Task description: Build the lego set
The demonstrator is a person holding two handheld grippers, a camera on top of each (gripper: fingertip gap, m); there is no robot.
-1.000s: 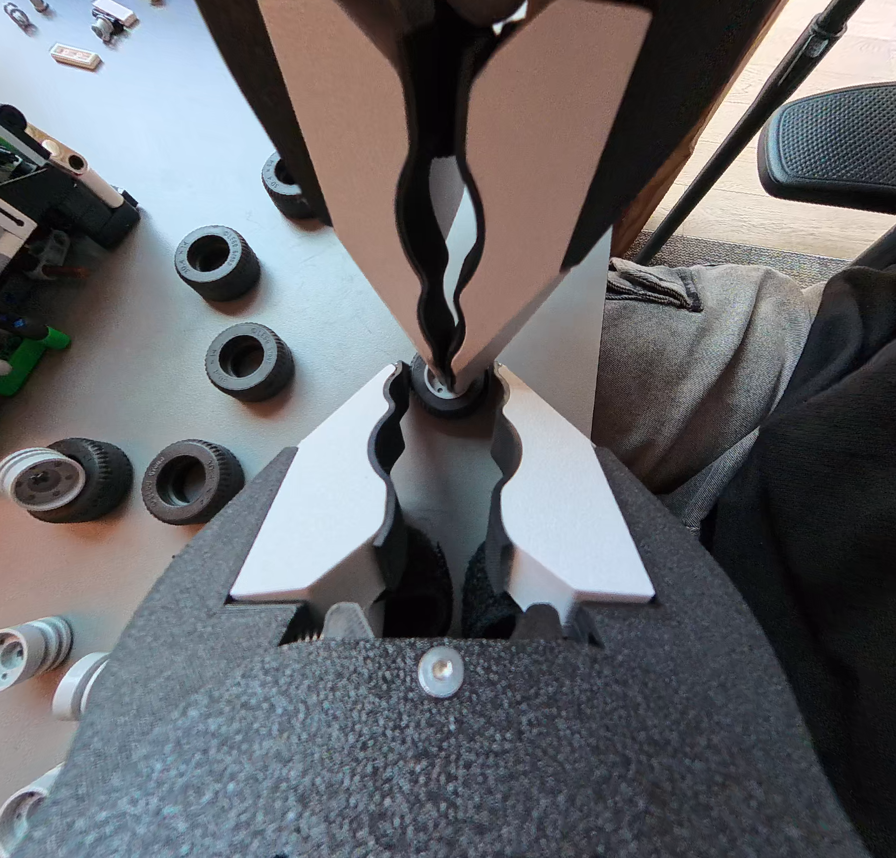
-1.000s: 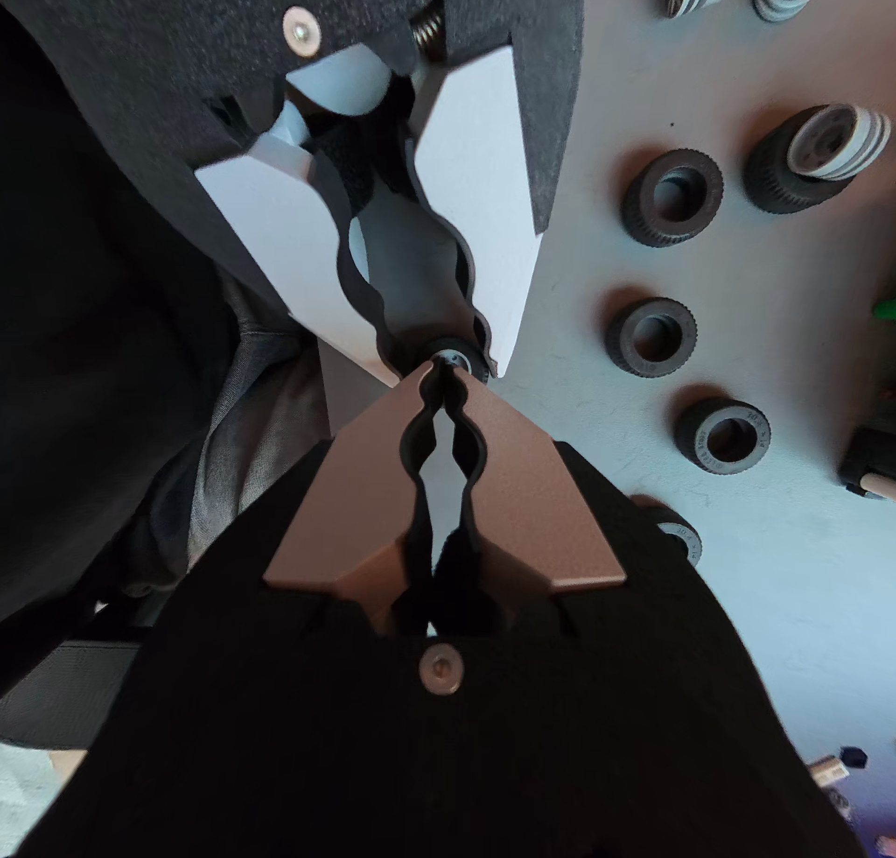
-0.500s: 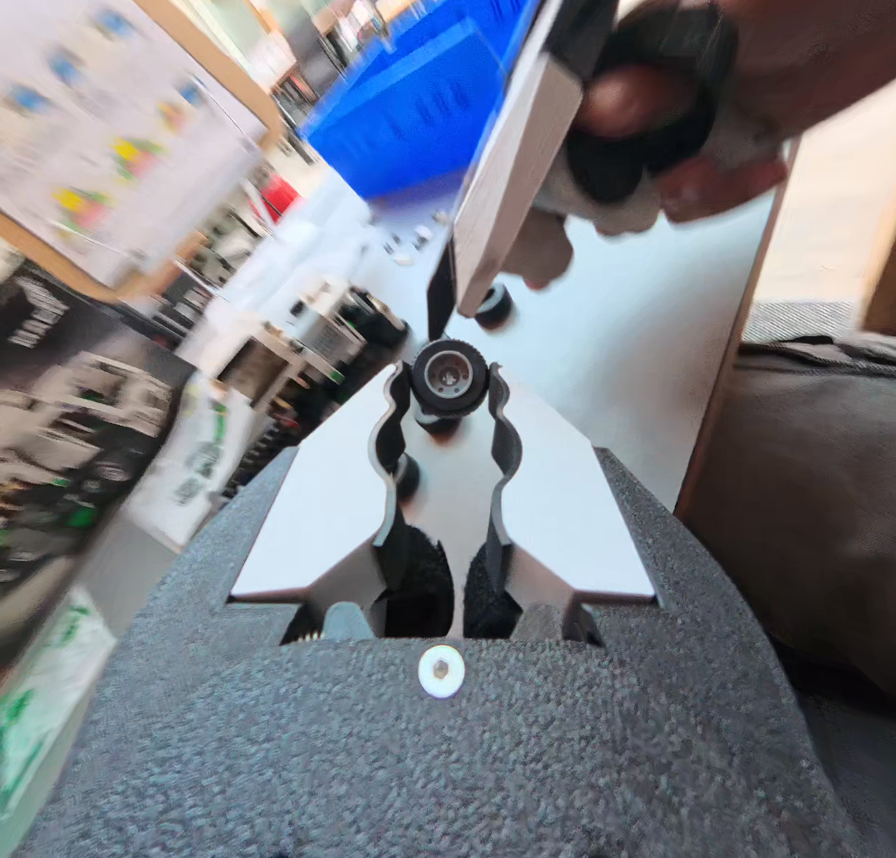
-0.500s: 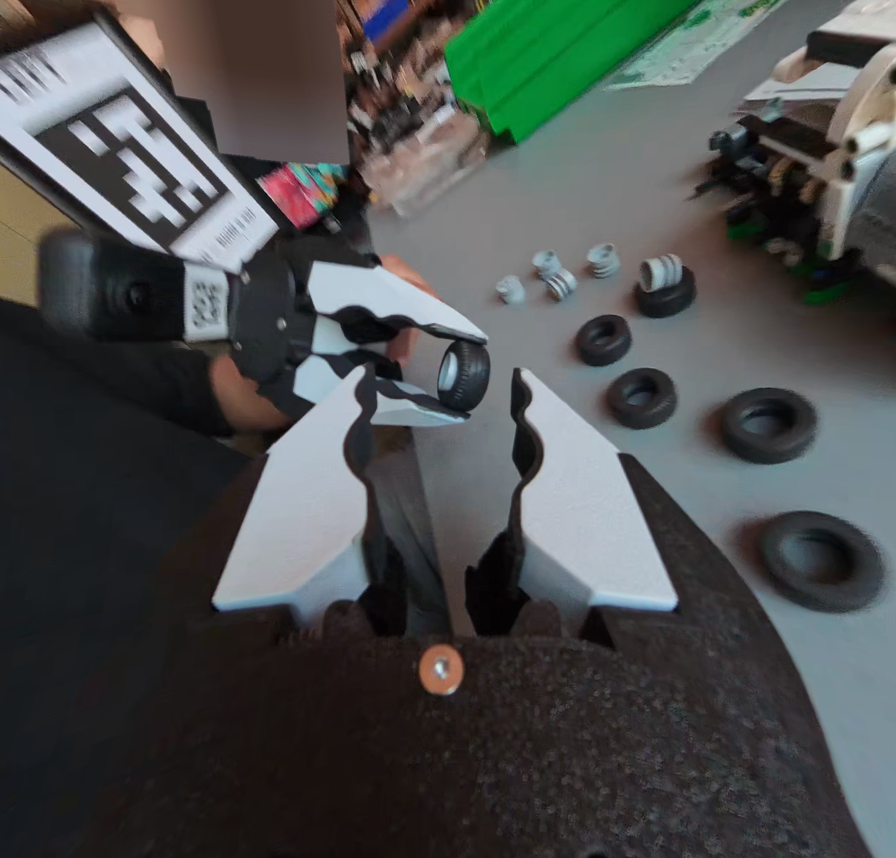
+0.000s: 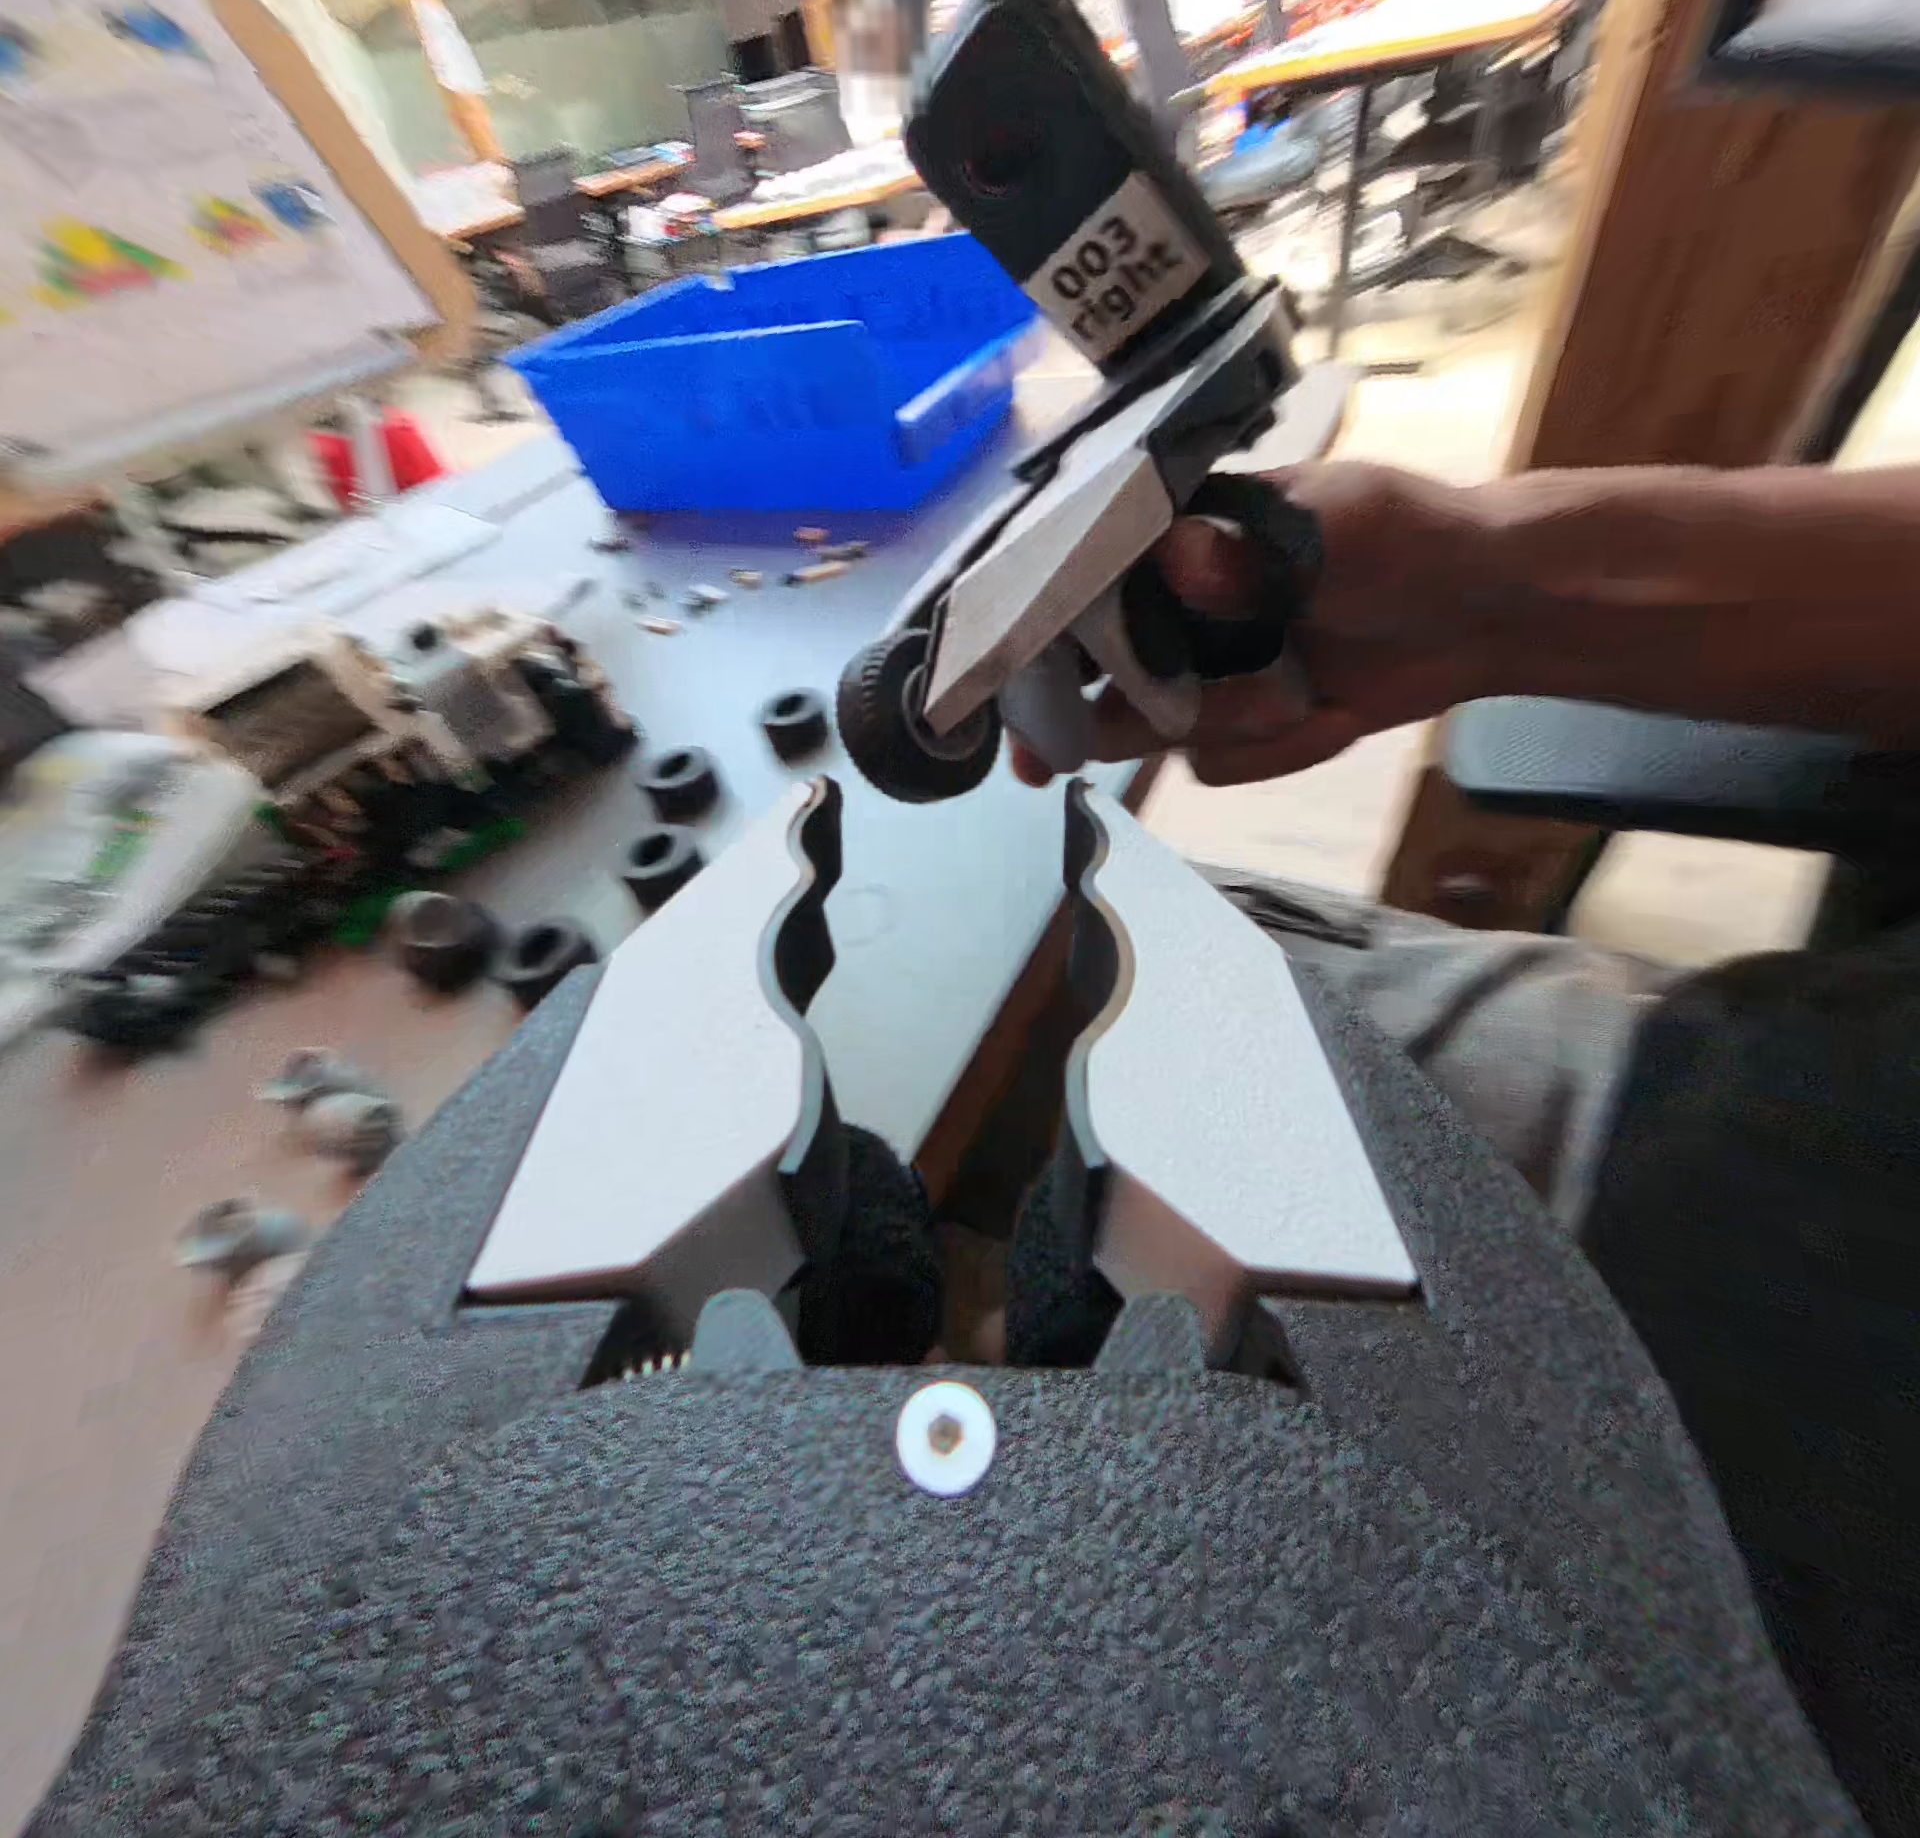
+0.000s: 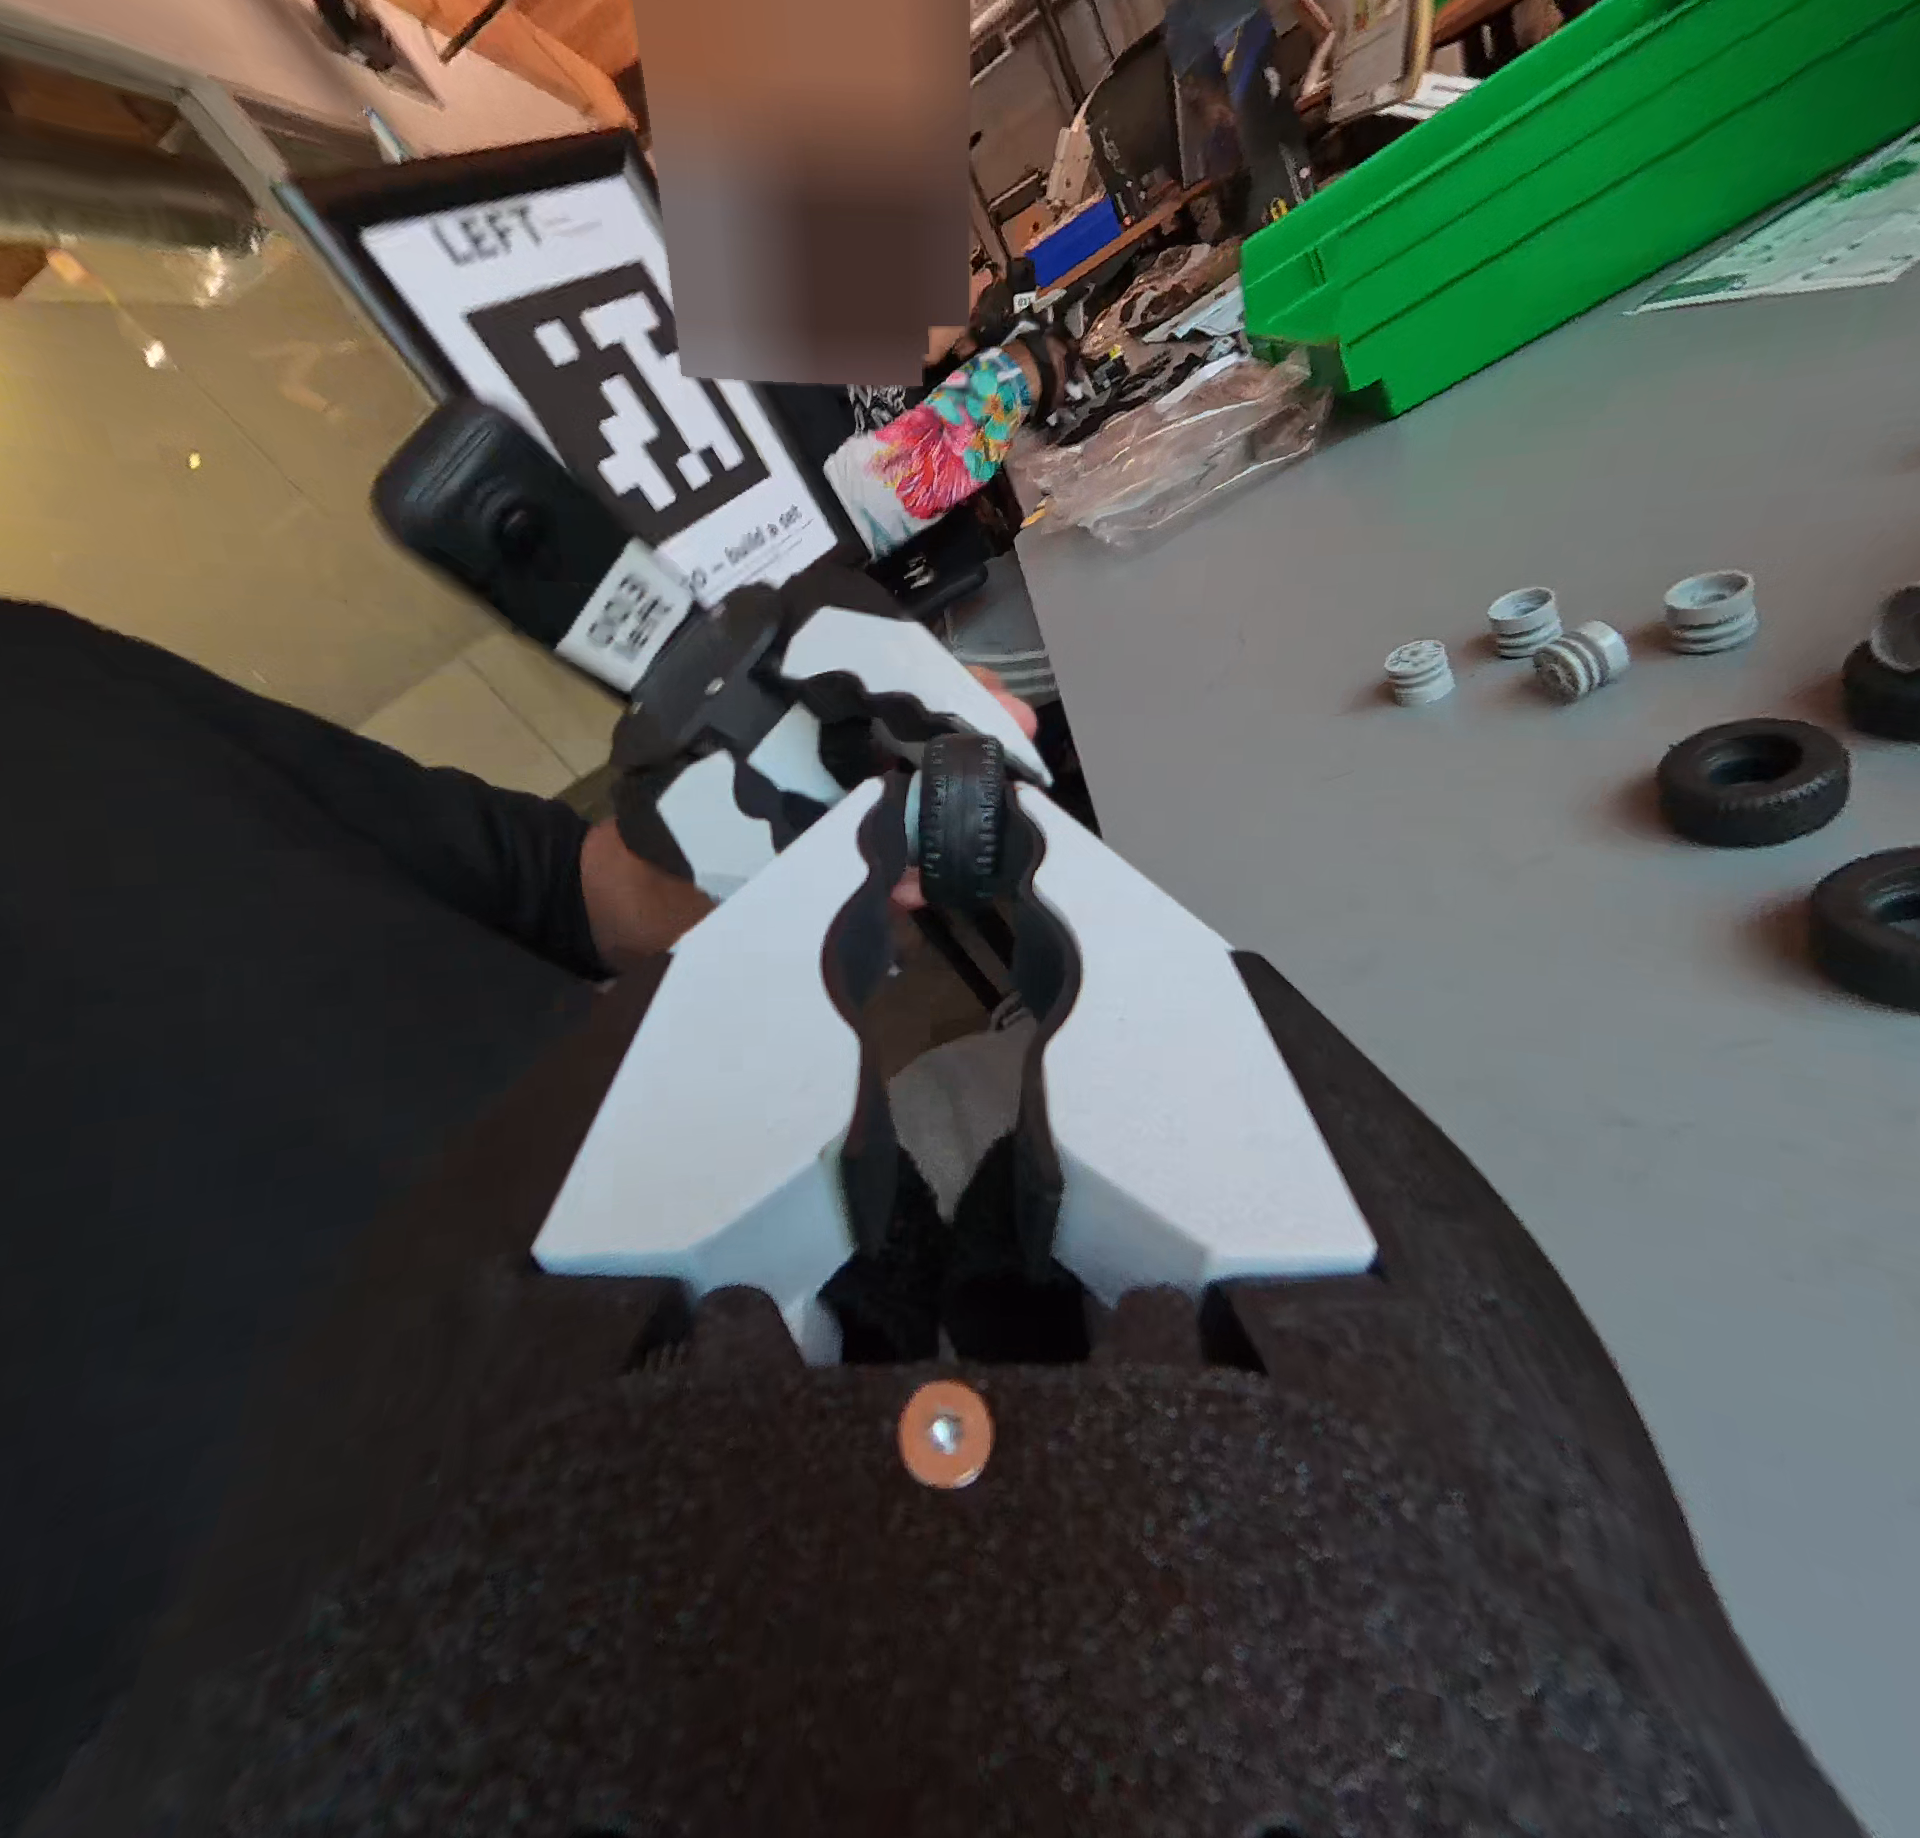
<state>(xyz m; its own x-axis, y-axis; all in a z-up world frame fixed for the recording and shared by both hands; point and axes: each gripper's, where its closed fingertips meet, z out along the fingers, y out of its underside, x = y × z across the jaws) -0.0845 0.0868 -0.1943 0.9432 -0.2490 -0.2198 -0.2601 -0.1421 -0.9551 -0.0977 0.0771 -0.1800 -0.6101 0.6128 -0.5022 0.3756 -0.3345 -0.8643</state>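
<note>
My right gripper (image 6: 958, 801) is shut on a small black wheel (image 6: 961, 832) with a grey rim and holds it in the air off the table's near edge. In the left wrist view that wheel (image 5: 883, 734) sits at the right gripper's tip, just above and ahead of my left gripper (image 5: 951, 796). My left gripper is open and empty, its jaws well apart. Its white fingers (image 6: 894, 661) show just behind the wheel in the right wrist view. The part-built truck model (image 5: 416, 708) stands on the grey table (image 6: 1351, 957) to the left.
Several loose black tyres (image 5: 675, 780) (image 6: 1751, 786) and grey rims (image 6: 1522, 619) lie on the table. A blue bin (image 5: 779, 396) stands at the back, green bins (image 6: 1558, 230) at the far side. Small parts (image 5: 821, 570) lie before the blue bin. My two grippers' fingertips are within a few centimetres of each other. From either gripper's tips it is about 20 cm to the part-built truck model (image 5: 416, 708).
The wheel has passed from my left gripper to my right. The right gripper opened, then shut on it. The left gripper opened and drew back a little.
</note>
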